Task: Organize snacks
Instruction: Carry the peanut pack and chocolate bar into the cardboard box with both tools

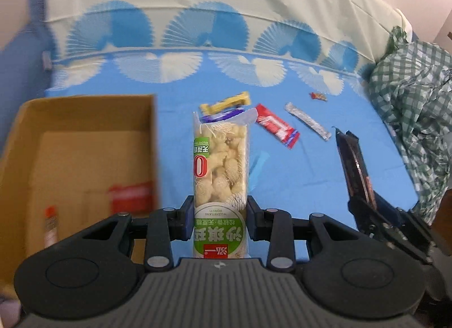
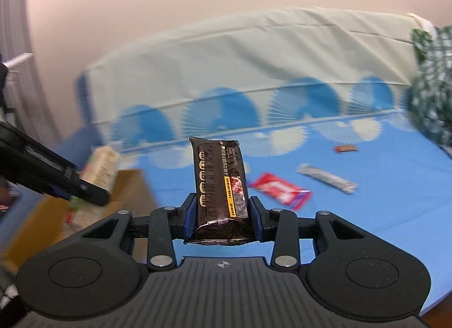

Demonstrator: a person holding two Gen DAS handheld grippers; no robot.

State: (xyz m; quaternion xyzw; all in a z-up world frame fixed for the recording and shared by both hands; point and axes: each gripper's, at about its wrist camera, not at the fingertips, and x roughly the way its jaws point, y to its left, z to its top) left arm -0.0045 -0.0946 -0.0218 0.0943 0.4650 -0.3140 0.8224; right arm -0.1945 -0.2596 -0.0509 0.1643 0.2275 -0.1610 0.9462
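My left gripper (image 1: 220,222) is shut on a clear pack of puffed snack with a green label (image 1: 221,175), held upright just right of the cardboard box (image 1: 84,113). The box holds a red packet (image 1: 130,196) and an orange-capped stick (image 1: 50,226). My right gripper (image 2: 223,220) is shut on a black snack pack (image 2: 220,186), held above the bed; it also shows in the left wrist view (image 1: 353,164). On the blue sheet lie a red packet (image 2: 279,188), a silver stick (image 2: 327,178), a small orange candy (image 2: 345,148), and yellow and purple packs (image 1: 226,103).
The blue patterned bed sheet (image 1: 310,186) runs up to a pale cover at the back. A green checked cloth (image 1: 412,107) is heaped at the right. The left gripper and its snack pack appear at the left of the right wrist view (image 2: 84,186), over the box.
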